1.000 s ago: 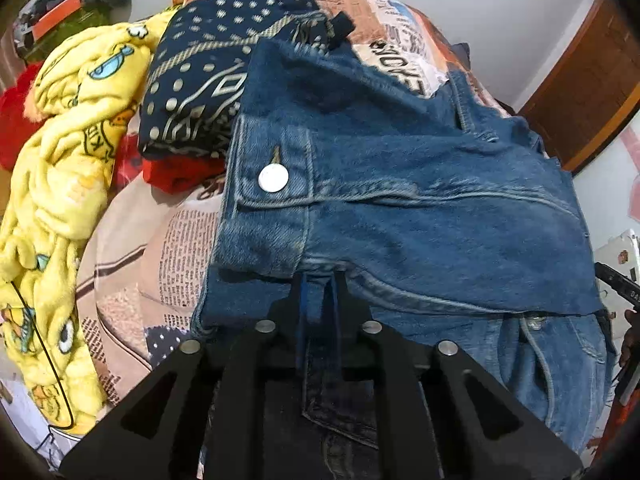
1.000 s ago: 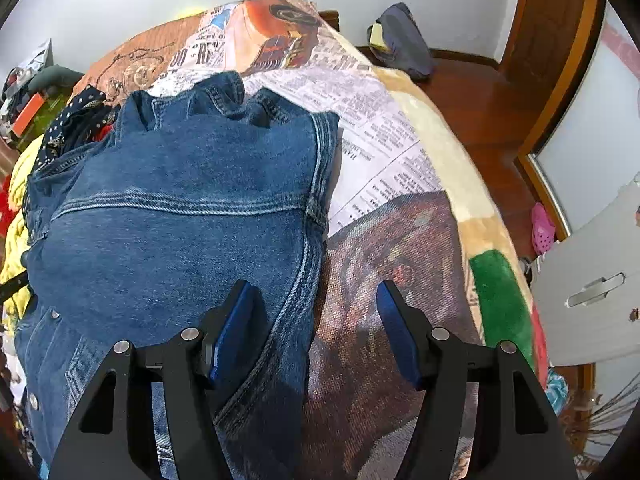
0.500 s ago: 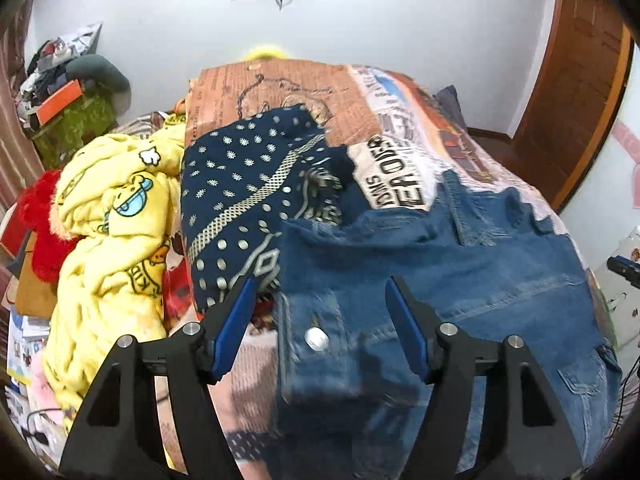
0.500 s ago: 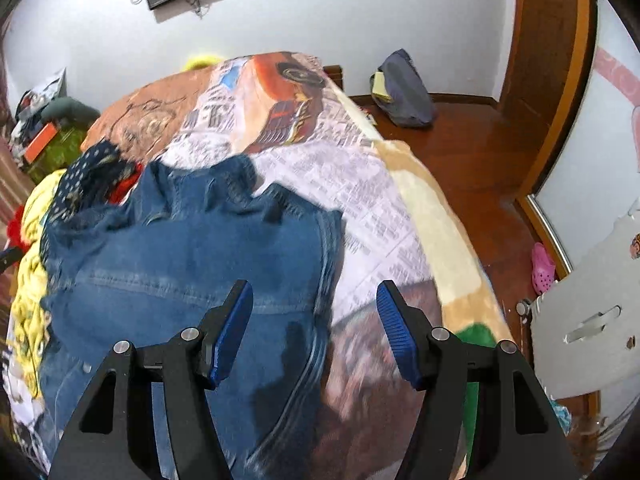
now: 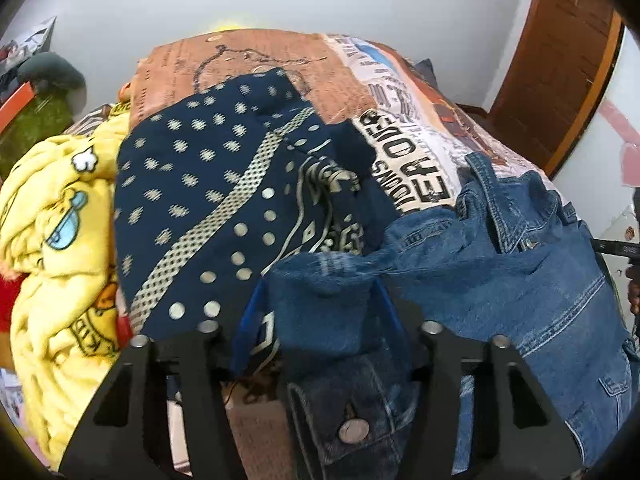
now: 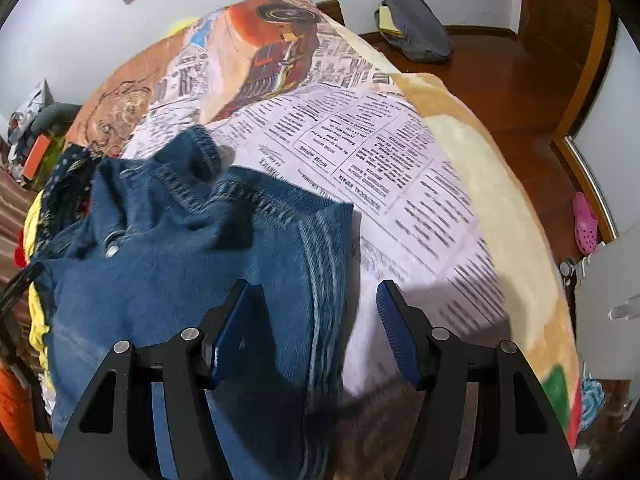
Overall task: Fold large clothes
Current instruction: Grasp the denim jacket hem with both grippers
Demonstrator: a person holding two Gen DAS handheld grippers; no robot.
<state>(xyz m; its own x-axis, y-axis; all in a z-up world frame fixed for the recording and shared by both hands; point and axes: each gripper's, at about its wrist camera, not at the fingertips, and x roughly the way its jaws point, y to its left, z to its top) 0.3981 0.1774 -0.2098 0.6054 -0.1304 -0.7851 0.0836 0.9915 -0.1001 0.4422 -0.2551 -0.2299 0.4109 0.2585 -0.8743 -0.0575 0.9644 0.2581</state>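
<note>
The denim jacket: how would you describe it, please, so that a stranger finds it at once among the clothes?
Start from the bed cover with newspaper print. The denim jacket lies on its near part, right of a navy patterned cloth and a yellow cartoon blanket. Only it is blue denim with metal buttons.

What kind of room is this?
Most likely a bedroom. A big bed with a newspaper-print blanket fills the view, piles of clothes such as a blue denim jacket lie on it, and a brown wooden door stands beside it.
</note>
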